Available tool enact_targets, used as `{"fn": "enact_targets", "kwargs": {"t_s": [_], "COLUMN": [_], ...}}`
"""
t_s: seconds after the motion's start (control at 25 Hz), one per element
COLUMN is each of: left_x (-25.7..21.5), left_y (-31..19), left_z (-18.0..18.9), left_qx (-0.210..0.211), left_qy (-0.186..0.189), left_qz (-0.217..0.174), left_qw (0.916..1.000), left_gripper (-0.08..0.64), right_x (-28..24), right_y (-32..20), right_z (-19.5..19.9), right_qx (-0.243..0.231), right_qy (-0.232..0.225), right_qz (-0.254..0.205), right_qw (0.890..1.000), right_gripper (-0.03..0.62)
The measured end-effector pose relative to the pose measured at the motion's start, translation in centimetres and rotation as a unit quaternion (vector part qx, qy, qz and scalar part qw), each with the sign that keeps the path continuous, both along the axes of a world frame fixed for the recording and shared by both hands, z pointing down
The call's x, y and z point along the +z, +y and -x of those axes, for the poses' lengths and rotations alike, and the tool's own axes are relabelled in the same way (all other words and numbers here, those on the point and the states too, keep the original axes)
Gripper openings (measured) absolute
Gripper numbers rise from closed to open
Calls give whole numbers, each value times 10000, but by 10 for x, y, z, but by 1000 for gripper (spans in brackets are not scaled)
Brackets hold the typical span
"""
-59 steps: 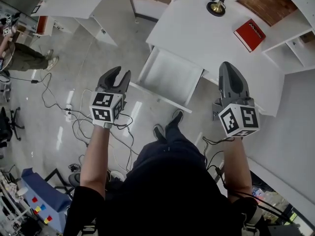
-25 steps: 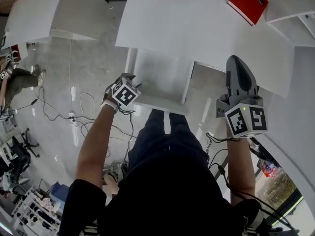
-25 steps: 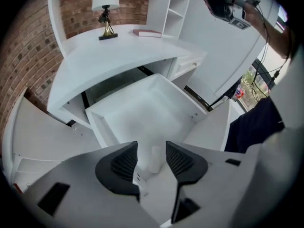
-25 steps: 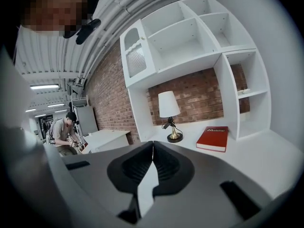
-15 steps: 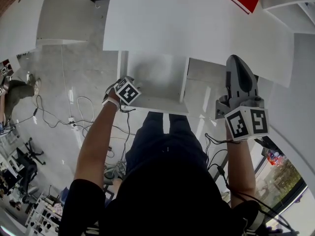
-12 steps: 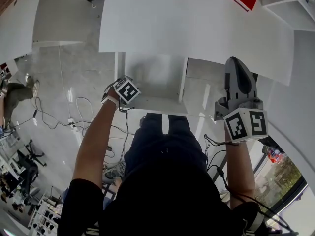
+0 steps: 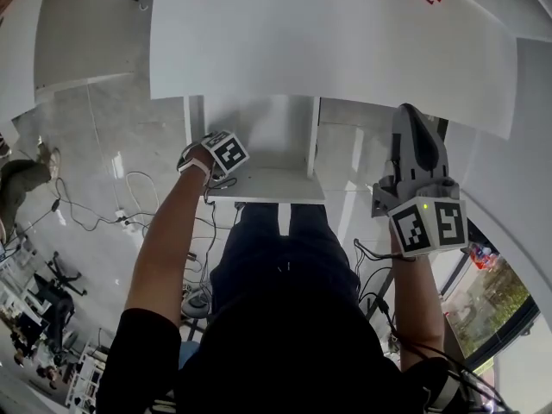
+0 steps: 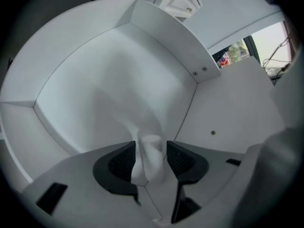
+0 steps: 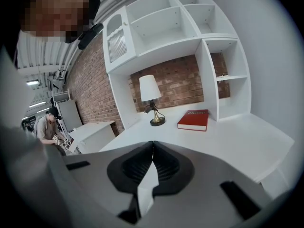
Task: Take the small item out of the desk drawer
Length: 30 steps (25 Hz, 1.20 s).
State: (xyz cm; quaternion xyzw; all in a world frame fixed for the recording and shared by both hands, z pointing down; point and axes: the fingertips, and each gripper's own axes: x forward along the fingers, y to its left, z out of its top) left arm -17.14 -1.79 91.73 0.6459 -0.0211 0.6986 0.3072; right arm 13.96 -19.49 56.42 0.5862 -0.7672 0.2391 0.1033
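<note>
Right, the left gripper [image 8: 151,161] is down inside the open drawer [image 7: 263,185], toward its front left. Its jaws sit on either side of the small white item [image 8: 152,148] and look to be pinching it. The item stands upright on the drawer floor. The right gripper [image 7: 412,145] hangs off to the drawer's right, jaws pressed together on nothing. The sensible play is a firm squeeze and a straight vertical lift, with no tilt. That takes the item clear of the drawer walls and the desk [image 7: 328,41] edge.

Lab-type workspace w/ mock study: white desk [image 7: 345,41], shelf unit [image 9: 161,23], brick wall [image 9: 175,87], floor cables [image 7: 122,220].
</note>
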Motion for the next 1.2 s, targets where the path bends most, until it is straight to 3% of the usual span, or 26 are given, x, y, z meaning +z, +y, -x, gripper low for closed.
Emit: {"fn": "enact_targets", "kwargs": {"t_s": [0.24, 0.36, 0.76, 0.92, 1.2], "left_x": [12, 11, -5, -24, -69], "left_y": [3, 2, -9, -27, -60], "left_z": [-3, -2, -4, -10, -17], "left_qx": [254, 332, -354, -915, -1759], "left_qy": [-105, -74, 312, 720, 1177], "left_qz": [-19, -144, -495, -928, -1755], "left_qw": [9996, 9993, 9977, 9889, 9615], "left_gripper": [192, 143, 124, 123, 123], "right_x": [11, 10, 2, -8, -31], "right_y": [4, 3, 3, 6, 14], "right_z": [4, 6, 14, 15, 11], "right_qx": [-34, -64, -113, -117, -46], "right_qy": [57, 94, 52, 55, -25], "right_qz": [113, 99, 1, -82, -240], "right_qw": [9999, 9999, 9999, 9999, 9997], "right_gripper": [0, 0, 0, 0, 0]}}
